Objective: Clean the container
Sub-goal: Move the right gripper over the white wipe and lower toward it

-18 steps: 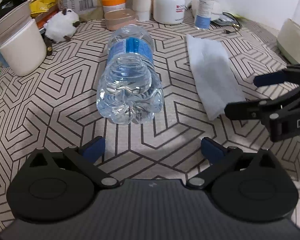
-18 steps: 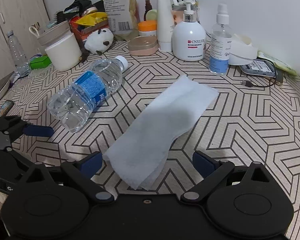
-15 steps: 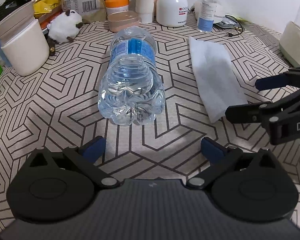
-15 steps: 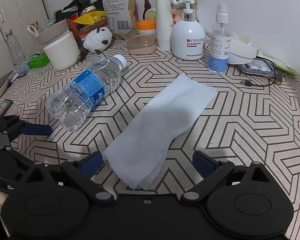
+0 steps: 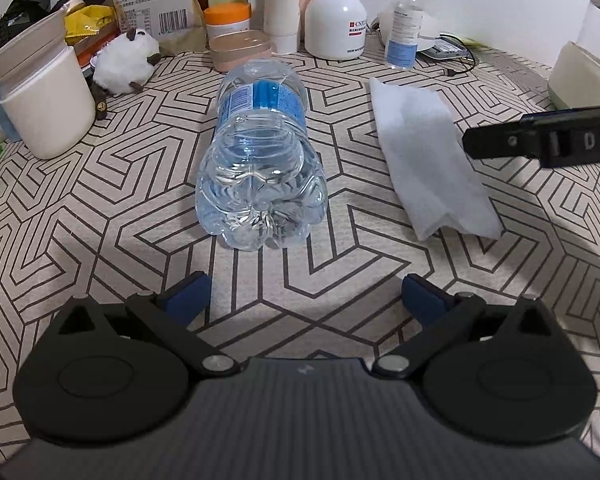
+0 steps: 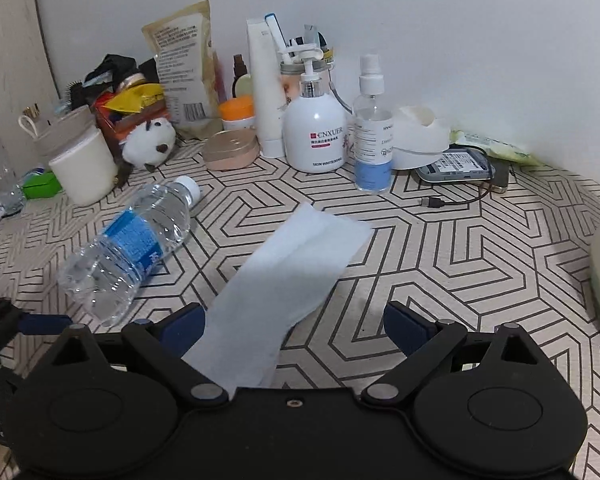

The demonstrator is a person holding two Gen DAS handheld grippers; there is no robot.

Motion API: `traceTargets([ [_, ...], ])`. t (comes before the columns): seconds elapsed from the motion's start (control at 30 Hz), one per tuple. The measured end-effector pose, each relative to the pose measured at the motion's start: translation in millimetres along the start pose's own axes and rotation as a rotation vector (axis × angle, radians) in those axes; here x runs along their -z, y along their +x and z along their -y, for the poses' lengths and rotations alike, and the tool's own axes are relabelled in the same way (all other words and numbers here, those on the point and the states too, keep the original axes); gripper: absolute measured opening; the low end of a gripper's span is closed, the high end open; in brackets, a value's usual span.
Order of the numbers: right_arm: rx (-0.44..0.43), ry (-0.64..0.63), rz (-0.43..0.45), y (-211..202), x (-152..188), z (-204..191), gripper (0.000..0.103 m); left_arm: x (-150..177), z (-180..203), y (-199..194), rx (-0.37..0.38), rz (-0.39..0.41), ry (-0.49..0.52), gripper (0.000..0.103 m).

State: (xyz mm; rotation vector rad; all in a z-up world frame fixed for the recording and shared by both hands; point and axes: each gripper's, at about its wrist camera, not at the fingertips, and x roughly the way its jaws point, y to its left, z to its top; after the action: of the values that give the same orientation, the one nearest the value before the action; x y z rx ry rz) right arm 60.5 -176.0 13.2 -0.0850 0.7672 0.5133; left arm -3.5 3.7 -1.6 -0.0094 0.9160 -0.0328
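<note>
White wipe (image 6: 296,264) is now sliding under the right tongs (image 6: 294,322): in the right wrist view its near end is reaching between the two blue pads and disappearing behind the tong body, where half a second ago it was stopping just short of them. So the right tongs are advancing along the cloth, and the view is tipping up to take in more of the back wall. That is looking like the approach to pick up the wipe, the first step before any cleaning; nothing is grasped yet. Right tongs are standing wide apart, low over the worktop (image 6: 480,248), straddling the wipe's near end. Left tongs (image 5: 304,300) are also wide apart and holding nothing, hovering just near of the base of the clear water bottle (image 5: 260,168), aimed along its length; the gap to the bottle is reading about the same as before. The bottle, the container to be cleaned, is lying on its side on the patterned worktop, white cap pointing far toward the clutter along the wall, with the wipe well apart on its right. From the left wrist view the right tongs are showing edge-on at the far right, levelled out compared with the earlier frame.
</note>
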Motion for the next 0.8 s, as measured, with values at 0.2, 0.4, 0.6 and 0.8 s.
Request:
traceTargets([
  [0.2,-0.016,0.013,-0.012,0.0,8.2,6.8,0.086,4.3,1.5,-0.4,0.013,-0.004,0.022,0.103],
  [0.4,-0.064,0.038,-0.034,5.1,14.2,12.2,0.076,3.1,3.0,-0.1,0.004,-0.008,0.011,0.103],
  [0.6,-0.048,0.002,-0.016,3.6,14.2,0.4,0.077,4.2,3.7,-0.7,0.003,0.0,0.009,0.103],
  [0.8,-0.008,-0.027,-0.015,12.7,16.6,-6.8,0.079,6.3,4.4,-0.8,-0.002,0.019,0.006,0.103],
])
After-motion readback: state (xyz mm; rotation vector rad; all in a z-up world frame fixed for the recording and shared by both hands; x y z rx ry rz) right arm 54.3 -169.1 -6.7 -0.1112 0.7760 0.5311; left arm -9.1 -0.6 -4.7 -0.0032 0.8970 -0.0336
